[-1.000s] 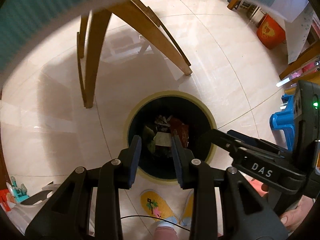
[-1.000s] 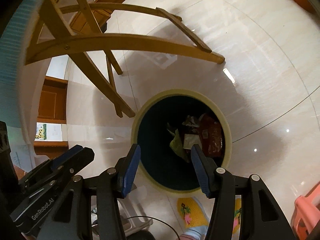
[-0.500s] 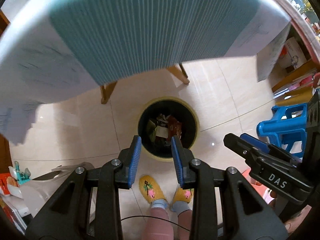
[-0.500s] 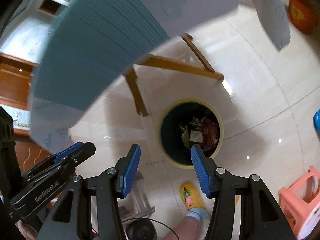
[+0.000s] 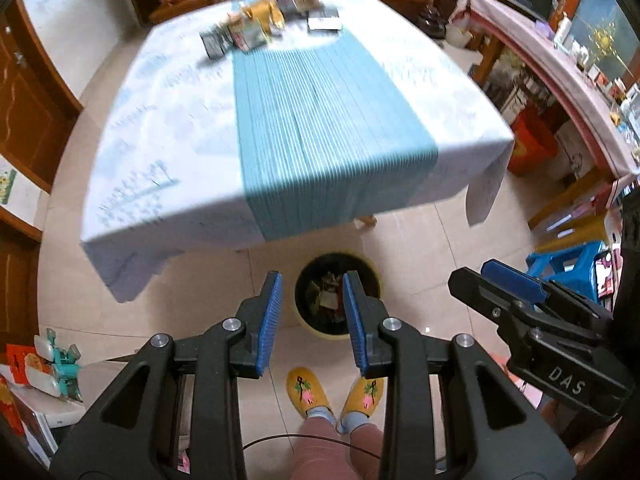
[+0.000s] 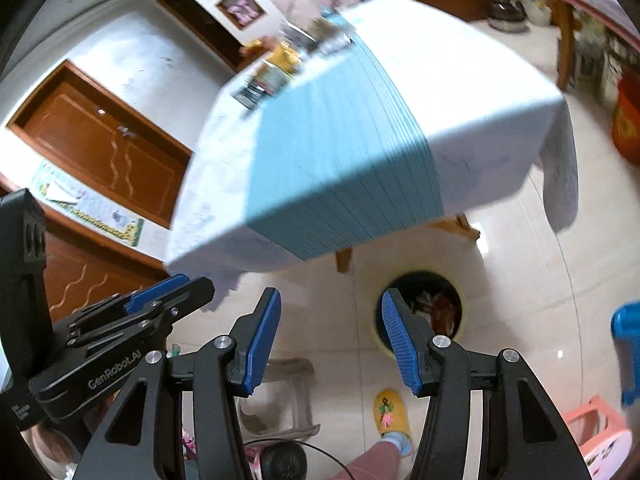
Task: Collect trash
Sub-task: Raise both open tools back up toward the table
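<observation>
Both grippers were empty: the left gripper (image 5: pixel 311 320) stood partly open, the right gripper (image 6: pixel 328 340) wider, probably freed for another pickup. Below, by the person's slippers (image 5: pixel 308 394), the bin (image 5: pixel 337 294) held wrappers. Farther off, remaining packets (image 5: pixel 240 34) cluttered the table (image 5: pixel 168 128).
</observation>
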Tool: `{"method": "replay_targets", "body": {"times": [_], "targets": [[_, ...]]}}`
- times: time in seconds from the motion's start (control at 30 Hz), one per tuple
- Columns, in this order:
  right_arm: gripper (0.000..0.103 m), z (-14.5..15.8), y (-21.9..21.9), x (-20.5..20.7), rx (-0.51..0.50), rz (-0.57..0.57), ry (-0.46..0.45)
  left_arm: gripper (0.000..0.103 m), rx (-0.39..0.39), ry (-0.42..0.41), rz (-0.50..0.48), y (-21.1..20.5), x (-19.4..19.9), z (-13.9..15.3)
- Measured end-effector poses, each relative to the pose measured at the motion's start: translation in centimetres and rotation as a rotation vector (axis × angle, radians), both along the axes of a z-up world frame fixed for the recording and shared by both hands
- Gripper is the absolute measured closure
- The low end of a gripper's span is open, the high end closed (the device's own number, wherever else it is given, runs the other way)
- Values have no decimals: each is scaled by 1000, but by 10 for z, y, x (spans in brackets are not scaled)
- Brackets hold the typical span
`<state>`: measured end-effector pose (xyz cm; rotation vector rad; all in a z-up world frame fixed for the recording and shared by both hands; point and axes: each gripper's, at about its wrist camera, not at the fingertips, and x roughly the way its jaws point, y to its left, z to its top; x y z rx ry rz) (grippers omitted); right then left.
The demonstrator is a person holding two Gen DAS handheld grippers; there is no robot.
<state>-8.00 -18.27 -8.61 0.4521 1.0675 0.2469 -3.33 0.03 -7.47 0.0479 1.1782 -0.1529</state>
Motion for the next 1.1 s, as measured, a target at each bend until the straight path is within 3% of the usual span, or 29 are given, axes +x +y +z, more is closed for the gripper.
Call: {"method": "replay_targets", "body": {"times": [0.2,0.5,0.87,1.1], "targets": [[49,51,3,3,11,46,-77,75,24,-81,41,11,-3,67],[49,104,-8,17,11,85,-178,75,48,-158,111,18,14,129],[49,129,-18,70,-8,88,-232,75,47,-200,148,31,51,151],[49,124,-11,129,-28,50,-231,75,1,-206,157,63,117,148]]}}
